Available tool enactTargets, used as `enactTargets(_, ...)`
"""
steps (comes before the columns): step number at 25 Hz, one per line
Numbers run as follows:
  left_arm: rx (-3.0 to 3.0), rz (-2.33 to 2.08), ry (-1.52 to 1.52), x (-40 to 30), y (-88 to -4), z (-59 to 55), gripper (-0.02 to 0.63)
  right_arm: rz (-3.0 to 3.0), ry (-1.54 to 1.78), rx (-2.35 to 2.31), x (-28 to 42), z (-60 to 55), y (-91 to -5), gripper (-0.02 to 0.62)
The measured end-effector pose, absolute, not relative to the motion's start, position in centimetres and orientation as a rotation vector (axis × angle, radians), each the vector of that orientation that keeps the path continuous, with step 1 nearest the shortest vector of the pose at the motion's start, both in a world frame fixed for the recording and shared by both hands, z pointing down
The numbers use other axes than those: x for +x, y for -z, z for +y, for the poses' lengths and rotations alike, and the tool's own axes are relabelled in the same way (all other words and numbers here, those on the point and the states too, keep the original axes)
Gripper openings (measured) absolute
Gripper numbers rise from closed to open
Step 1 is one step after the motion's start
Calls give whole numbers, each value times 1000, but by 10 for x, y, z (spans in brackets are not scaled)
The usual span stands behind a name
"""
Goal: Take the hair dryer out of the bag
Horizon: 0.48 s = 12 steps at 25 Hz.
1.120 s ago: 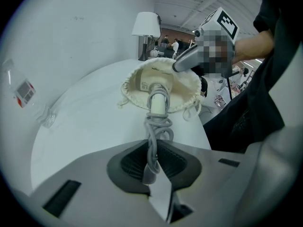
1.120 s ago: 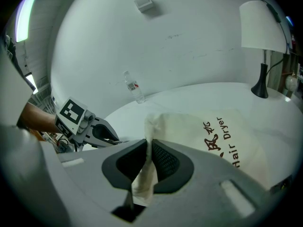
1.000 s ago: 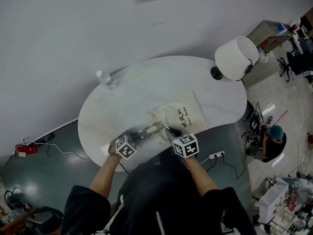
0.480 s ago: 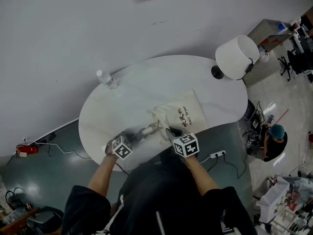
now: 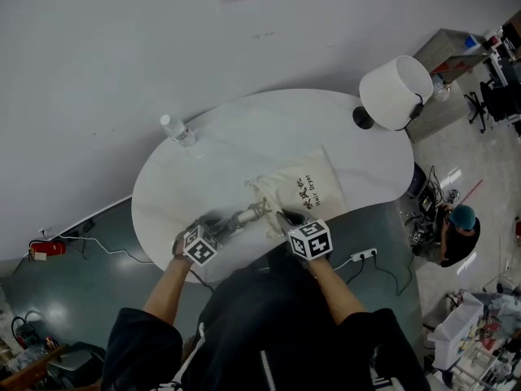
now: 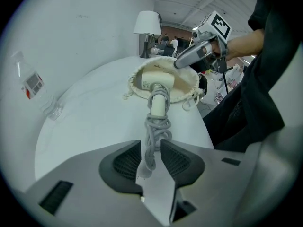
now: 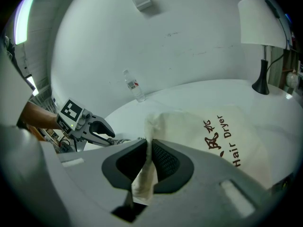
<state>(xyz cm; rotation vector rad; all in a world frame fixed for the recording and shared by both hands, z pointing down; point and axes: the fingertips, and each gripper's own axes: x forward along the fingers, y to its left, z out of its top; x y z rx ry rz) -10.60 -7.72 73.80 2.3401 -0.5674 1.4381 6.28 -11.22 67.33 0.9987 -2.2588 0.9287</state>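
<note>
At the near edge of the table (image 5: 244, 137), the left gripper (image 6: 150, 148) has just been opening its jaws. A coiled cord (image 6: 155, 126) lies between them, seemingly unsqueezed. Beside it, the right gripper (image 7: 148, 150) pinches the rim of the bag (image 7: 208, 126). The hair dryer (image 6: 156, 82) lies mid-table, handle out of the bag's mouth. A bottle (image 5: 175, 130) and a lamp (image 5: 395, 92) stand at the far edge.

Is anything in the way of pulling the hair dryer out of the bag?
Nothing visible. The bag mouth gapes around the hair dryer; its handle and cord lie outside on the table.
</note>
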Motion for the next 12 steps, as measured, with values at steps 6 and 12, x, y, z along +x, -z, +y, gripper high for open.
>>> enactTargets(6,2400,-617,-1362,-90,-714,-93,167,-2265,-930,994,64,-112,-672,32)
enactTargets(12,2434,-594,-1328,-66,-705,-102,183,-2269,-929,989,63,-113,-671,32)
